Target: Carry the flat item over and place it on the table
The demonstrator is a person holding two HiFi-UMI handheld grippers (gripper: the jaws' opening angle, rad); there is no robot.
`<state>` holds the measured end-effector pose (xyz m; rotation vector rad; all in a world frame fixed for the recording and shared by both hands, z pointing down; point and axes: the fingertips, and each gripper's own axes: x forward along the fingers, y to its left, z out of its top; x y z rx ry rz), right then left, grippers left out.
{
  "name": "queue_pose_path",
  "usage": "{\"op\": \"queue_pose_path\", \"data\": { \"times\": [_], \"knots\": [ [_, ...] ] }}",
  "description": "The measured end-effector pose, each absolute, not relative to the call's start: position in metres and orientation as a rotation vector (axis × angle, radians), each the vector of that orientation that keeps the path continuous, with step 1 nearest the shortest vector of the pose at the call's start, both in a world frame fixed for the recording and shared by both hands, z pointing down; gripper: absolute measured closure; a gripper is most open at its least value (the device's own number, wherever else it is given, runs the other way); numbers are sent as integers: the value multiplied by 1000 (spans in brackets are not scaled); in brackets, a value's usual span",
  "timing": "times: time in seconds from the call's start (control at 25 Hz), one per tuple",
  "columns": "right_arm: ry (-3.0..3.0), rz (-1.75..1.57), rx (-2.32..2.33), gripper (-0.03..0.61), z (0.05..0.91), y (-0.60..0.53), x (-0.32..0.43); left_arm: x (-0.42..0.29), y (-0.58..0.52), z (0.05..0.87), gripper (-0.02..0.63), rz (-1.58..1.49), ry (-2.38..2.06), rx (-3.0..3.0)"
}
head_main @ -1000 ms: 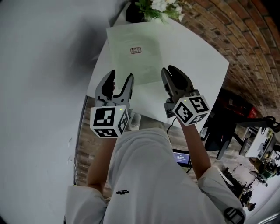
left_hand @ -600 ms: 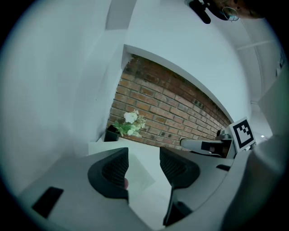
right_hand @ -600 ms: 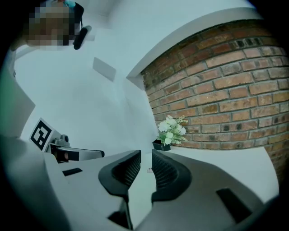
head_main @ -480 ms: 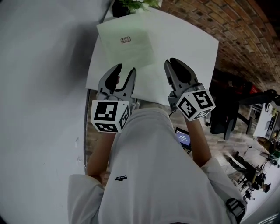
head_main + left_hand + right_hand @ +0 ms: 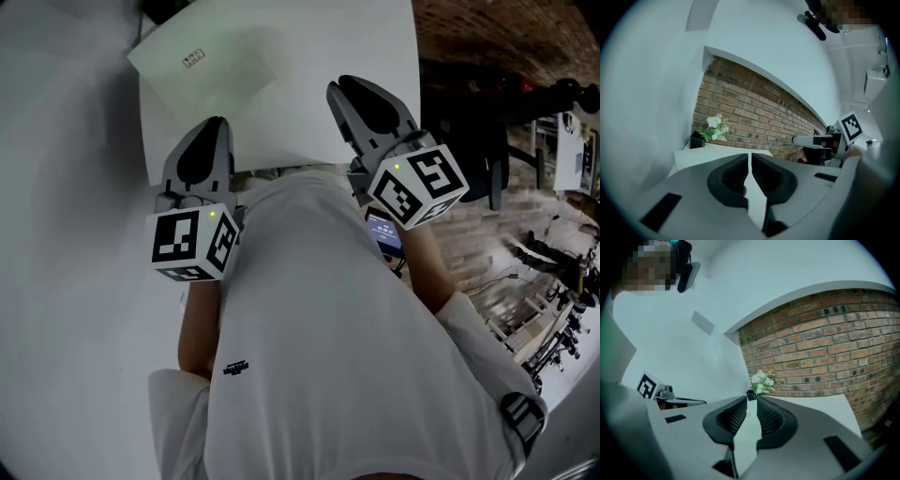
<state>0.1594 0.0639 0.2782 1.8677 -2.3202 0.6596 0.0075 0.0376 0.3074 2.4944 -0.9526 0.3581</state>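
Observation:
The flat item (image 5: 211, 70), a pale green sheet-like bag with a small red label, lies on the white table (image 5: 356, 56) toward its far left side. My left gripper (image 5: 214, 124) hovers at the table's near edge, shut, with nothing between its fingers. My right gripper (image 5: 339, 88) is above the near right part of the table, also shut and empty. Neither touches the flat item. In the left gripper view the left gripper (image 5: 750, 157) has its pads together. The right gripper (image 5: 751, 402) shows a thin slit, through which the flat item (image 5: 749, 420) shows.
A flower pot (image 5: 711, 129) stands at the table's far corner against a brick wall (image 5: 825, 348). A white wall (image 5: 66, 187) runs along the left. A dark chair and gear (image 5: 473, 141) stand to the right of the table. The person's white shirt (image 5: 319, 356) fills the foreground.
The left gripper's jaws went from open to shut. Both grippers drew back toward the table's near edge. The flat item stayed on the table and shifted up and left in view.

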Motion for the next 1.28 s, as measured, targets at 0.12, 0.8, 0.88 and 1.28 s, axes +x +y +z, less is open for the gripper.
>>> {"op": "queue_pose_path", "data": {
  "times": [0.12,0.8,0.88,1.28],
  "knots": [
    [-2299,639,1913,491,272,79,168,12,49,305,575,355,-908,2527],
    [-2266,587,2003,500,250,99,180,18,60,298,575,342,-854,2536],
    [-2259,586,2005,500,250,99,179,14,59,299,575,341,-860,2527],
    [-2253,604,1984,500,251,98,172,10,58,297,575,334,-859,2515]
  ]
}}
